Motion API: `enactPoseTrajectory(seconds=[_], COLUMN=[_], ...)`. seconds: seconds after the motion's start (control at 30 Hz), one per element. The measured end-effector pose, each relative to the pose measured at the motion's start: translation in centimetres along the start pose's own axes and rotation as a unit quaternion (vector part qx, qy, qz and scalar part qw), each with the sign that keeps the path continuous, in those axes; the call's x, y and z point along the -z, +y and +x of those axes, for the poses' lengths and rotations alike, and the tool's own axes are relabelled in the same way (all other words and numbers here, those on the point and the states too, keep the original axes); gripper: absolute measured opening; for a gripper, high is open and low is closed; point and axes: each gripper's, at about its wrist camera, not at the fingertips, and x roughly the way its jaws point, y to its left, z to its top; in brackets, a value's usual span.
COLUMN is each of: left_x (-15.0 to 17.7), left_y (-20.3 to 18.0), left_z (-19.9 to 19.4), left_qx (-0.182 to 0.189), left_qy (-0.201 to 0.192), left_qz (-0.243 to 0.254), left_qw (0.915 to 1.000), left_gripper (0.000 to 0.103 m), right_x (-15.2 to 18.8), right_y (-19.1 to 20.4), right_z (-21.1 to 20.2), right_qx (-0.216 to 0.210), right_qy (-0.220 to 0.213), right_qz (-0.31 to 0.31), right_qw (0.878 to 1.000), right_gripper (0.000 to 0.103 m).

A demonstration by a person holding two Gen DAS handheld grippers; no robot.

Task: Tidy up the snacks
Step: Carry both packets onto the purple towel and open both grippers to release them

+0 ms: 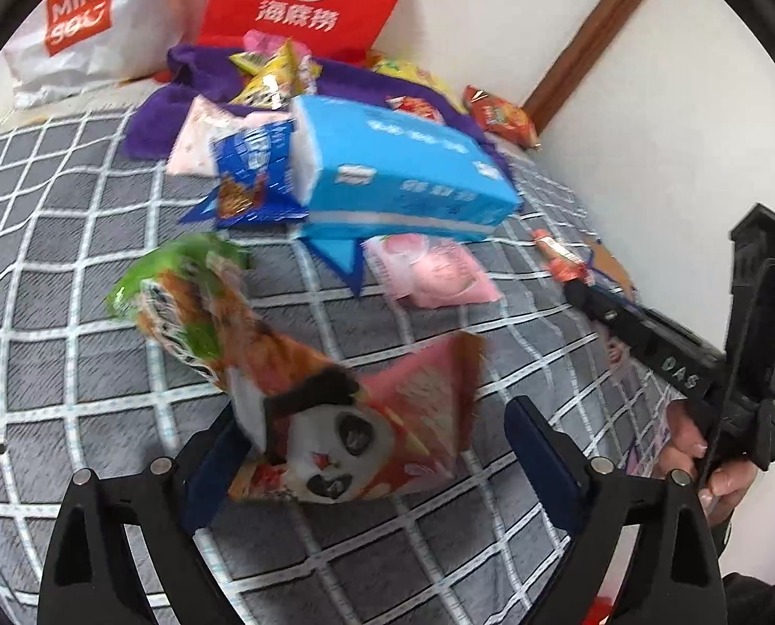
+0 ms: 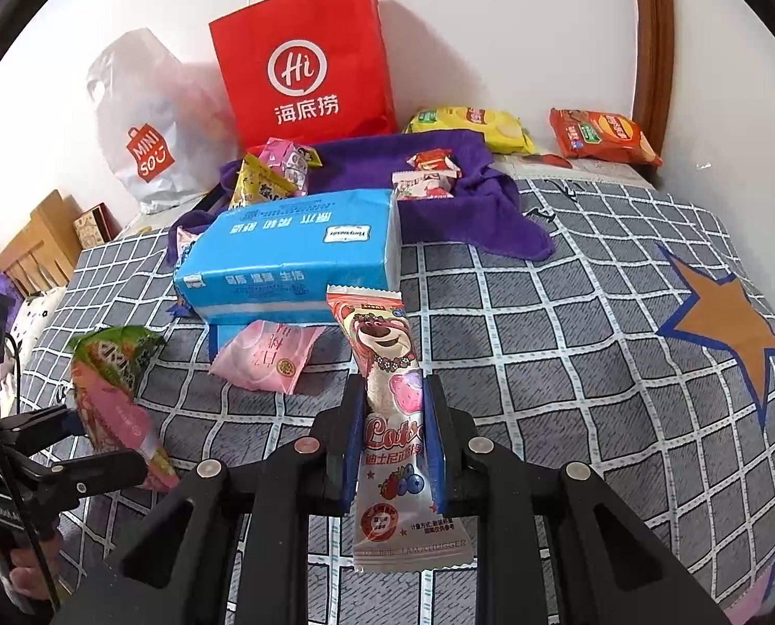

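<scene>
A long snack pack (image 1: 346, 416), green at the top with a panda on its pink lower part, lies blurred between the wide-apart fingers of my left gripper (image 1: 374, 416). The pads do not press on it, and this gripper is open. The right wrist view shows the same pack (image 2: 111, 396) at the left, by the left gripper's fingers (image 2: 111, 463). My right gripper (image 2: 394, 390) is shut on a tall pink bear snack packet (image 2: 387, 416), held upright over the grey checked bedspread (image 2: 544, 338). From the left wrist view, that packet (image 1: 559, 260) shows at the right gripper's tip.
A blue tissue pack (image 2: 294, 255) lies mid-bed with a pink packet (image 2: 267, 359) in front of it. Behind is a purple cloth (image 2: 465, 208) with small snacks. A red paper bag (image 2: 304, 62) and a white plastic bag (image 2: 148, 130) stand against the wall. Yellow (image 2: 471, 125) and orange (image 2: 601, 138) chip bags lie far right.
</scene>
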Motion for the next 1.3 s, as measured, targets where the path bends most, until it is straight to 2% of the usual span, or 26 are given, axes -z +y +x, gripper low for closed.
enactPoseTrajectory(seconds=[0.03,0.07,0.17,0.33,0.47,0.77,1.0,1.3], left_x=[0.0,-0.1,0.0,0.0,-0.3,-2.9,-6.3,-11.8], left_y=[-0.1,-0.1,-0.3,-0.6,-1.0,-1.6,-1.6,-1.8], left_z=[-0.1,-0.1,-0.2,-1.2,-2.6,-5.5,-6.4,-7.7], left_qx=[0.010,0.025,0.050,0.035,0.053,0.034,0.012,-0.029], left_qy=[-0.001,0.002,0.009,-0.002,-0.012,-0.042,-0.057,-0.074], left_qz=[-0.001,-0.001,-0.002,0.009,0.010,0.012,-0.004,0.003], left_qw=[0.9999,0.9997,0.9987,0.9994,0.9985,0.9985,0.9983,0.9968], left_gripper=[0.086,0.073,0.065,0.063,0.063,0.063,0.063,0.063], right_x=[0.1,0.2,0.4,0.4,0.1,-2.0,-5.1,-10.8], right_y=[0.0,-0.1,-0.4,-1.3,-1.6,-1.2,-0.1,1.5], right_z=[0.1,0.1,0.3,0.1,-0.4,-2.2,-3.6,-4.1], right_qx=[0.000,0.000,0.002,0.004,0.006,-0.001,-0.002,-0.006], right_qy=[0.001,0.002,0.006,0.004,-0.001,-0.023,-0.043,-0.057], right_qz=[0.000,0.001,0.003,0.013,0.014,0.008,-0.007,-0.036], right_qw=[1.000,1.000,1.000,1.000,1.000,1.000,0.999,0.998], right_gripper=[0.021,0.021,0.022,0.021,0.021,0.021,0.021,0.021])
